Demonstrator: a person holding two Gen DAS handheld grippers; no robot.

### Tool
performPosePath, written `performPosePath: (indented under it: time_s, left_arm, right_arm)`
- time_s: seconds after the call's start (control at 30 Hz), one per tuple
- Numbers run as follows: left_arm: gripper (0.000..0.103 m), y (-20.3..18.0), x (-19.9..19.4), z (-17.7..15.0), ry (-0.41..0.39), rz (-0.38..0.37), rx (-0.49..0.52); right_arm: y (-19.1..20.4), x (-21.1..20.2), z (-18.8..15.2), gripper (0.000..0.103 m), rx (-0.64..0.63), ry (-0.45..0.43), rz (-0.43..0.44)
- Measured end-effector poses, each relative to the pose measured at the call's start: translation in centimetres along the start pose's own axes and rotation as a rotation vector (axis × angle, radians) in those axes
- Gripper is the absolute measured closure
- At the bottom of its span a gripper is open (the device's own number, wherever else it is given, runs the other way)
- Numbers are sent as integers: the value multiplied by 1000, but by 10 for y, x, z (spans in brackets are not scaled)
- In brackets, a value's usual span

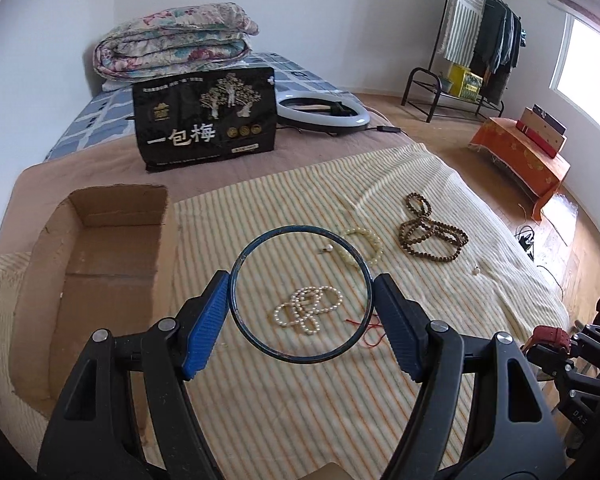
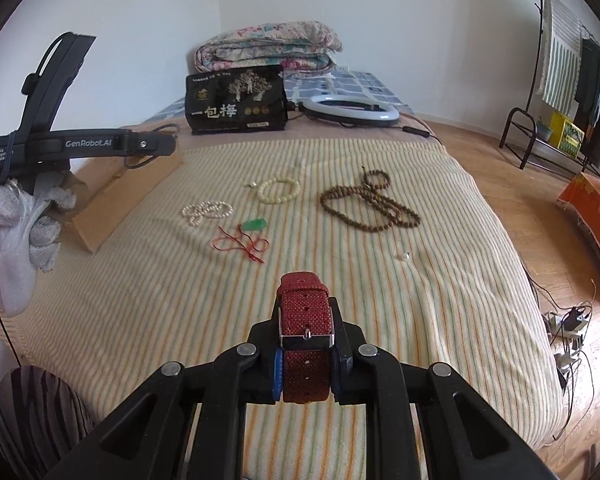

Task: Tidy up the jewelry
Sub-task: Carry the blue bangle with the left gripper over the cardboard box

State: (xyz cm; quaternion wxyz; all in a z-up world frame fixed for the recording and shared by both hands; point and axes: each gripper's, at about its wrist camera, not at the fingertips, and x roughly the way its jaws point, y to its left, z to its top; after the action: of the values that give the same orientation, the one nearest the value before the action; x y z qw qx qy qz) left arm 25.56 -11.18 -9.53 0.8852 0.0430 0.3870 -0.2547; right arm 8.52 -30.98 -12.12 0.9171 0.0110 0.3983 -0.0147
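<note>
My left gripper [image 1: 301, 280] is shut on a dark blue bangle [image 1: 300, 230], its blue pads pressing the ring's sides above the striped blanket [image 1: 260, 400]. An open cardboard box [image 1: 120, 204] lies to its left. My right gripper [image 2: 305, 312] is shut on a red woven watch strap [image 2: 304, 308] with a metal buckle. On the blanket lie a pearl necklace [image 2: 206, 212], a cream bead bracelet [image 2: 279, 190], long brown beads [image 2: 370, 204], a green pendant [image 2: 254, 224] on red cord and two loose pearls [image 2: 403, 256]. A gloved hand [image 2: 24, 224] holds the left gripper.
A black printed bag [image 1: 206, 116] stands at the back of the bed, with a ring light [image 1: 322, 114] beside it and a folded quilt [image 1: 172, 40] behind. A clothes rack [image 1: 480, 40], an orange-covered bench [image 1: 524, 156] and floor cables [image 2: 568, 324] are on the right.
</note>
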Motion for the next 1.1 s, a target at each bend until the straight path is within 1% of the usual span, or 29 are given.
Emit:
performPosePath:
  time_s: [0.3,0.57,0.83,0.97,1.1]
  left_arm:
    - [29,63,-44,-12,-44,73,-70]
    - [29,117,-66,-29,-54,138,-136]
    - [29,163,-71,-51,-38,186,-198]
    - [29,178,-67,-60,-20,194,-224]
    - [29,184,-62,-65,-3,200,-224]
  right_arm:
    - [45,-7,32,88,-79,-50,33]
    - [90,5,71,88,-139,-84,92]
    - [132,32,109,88,-167,-88,183]
    - [155,45,126,88,-191,-89,215]
    - [174,58,139,88,-204,-93,252]
